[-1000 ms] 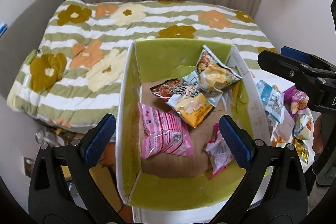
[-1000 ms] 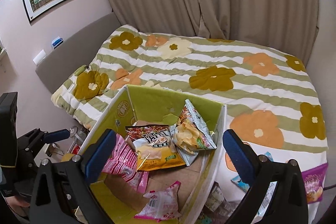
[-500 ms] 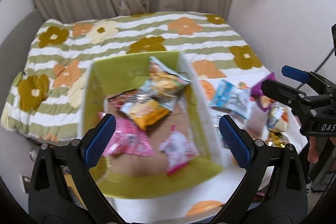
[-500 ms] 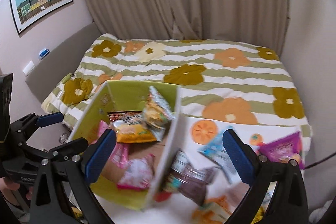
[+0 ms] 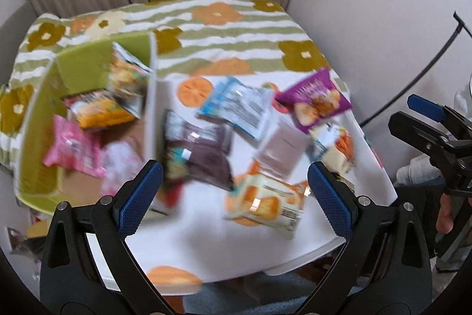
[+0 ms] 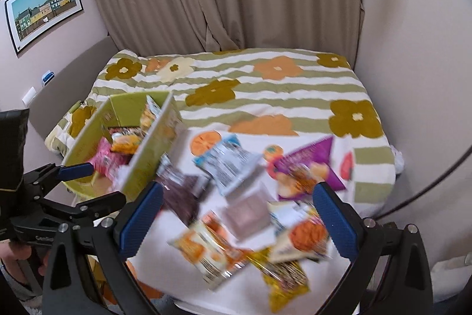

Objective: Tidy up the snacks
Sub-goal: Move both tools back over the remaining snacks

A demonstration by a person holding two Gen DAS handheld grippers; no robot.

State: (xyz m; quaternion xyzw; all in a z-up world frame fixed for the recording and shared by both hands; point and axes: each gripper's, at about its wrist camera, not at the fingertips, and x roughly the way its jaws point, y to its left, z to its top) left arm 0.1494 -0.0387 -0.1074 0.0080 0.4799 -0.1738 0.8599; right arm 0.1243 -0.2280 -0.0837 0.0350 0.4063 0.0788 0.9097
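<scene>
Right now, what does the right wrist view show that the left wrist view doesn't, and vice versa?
Only the right wrist view shows the framed picture on the wall and a yellow packet at the table's near edge. Only the left wrist view shows the box's cardboard floor. Both show the green box, the purple snack bag, the blue-and-white packet, the flowered bedspread, and both open grippers, left and right.

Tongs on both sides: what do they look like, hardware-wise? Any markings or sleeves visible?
Both are black plastic clamp-style frames with silver rivets and textured blue pads on the fingers. The left tongs and right tongs look identical in build. Seen from the right wrist view, the left unit's body carries pale lettering, too blurred to read. A grey sleeve shows at that hand's wrist. No cables on the tongs.
</scene>
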